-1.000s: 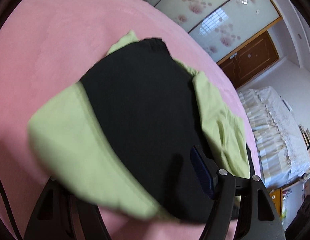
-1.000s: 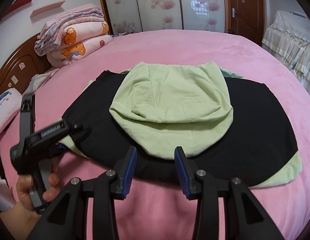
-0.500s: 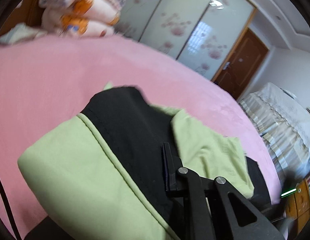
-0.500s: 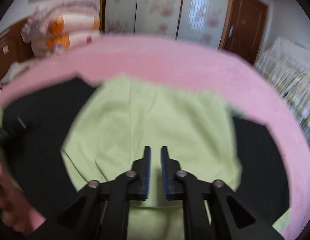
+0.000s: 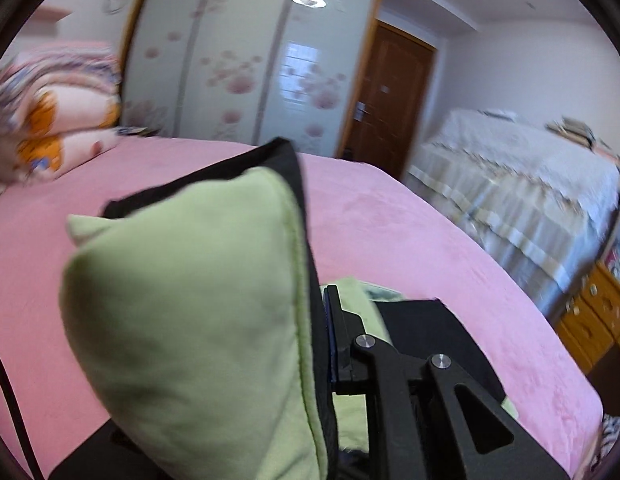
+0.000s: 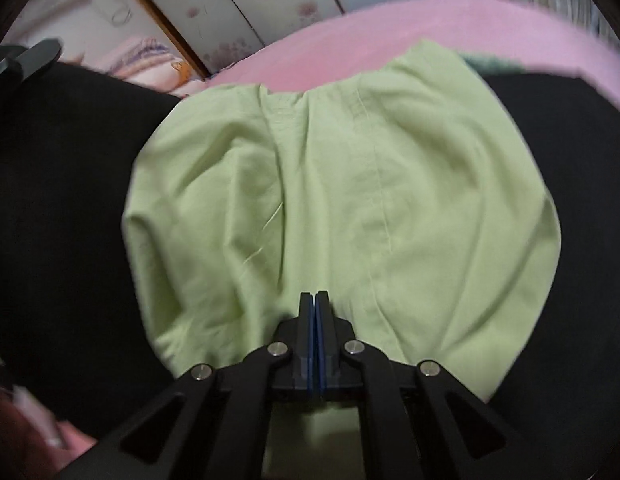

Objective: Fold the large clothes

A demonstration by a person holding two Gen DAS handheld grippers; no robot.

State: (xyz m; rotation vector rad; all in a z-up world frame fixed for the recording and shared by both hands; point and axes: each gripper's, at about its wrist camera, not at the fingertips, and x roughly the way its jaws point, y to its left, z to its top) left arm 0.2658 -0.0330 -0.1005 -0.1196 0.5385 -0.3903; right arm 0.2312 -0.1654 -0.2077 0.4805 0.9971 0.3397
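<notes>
The left tool (image 5: pixel 325 344) pinches the garment (image 5: pixel 190 320) edge, raised above the bed (image 5: pixel 409 240). The right tool (image 6: pixel 314 320), pressed together, sits over its green middle, so we judge the fold travels rightward.

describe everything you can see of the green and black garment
The garment is a large piece of soft woven-looking cloth, black with light green panels and a stitched green edge. It lies partly on the pink bed cover. Its green middle section is wrinkled and bunched, spread over the black parts on both sides. The left gripper has lifted one black and green end upright off the bed, and the right gripper is shut at the green section's near edge; whether it pinches cloth is unclear.
</notes>
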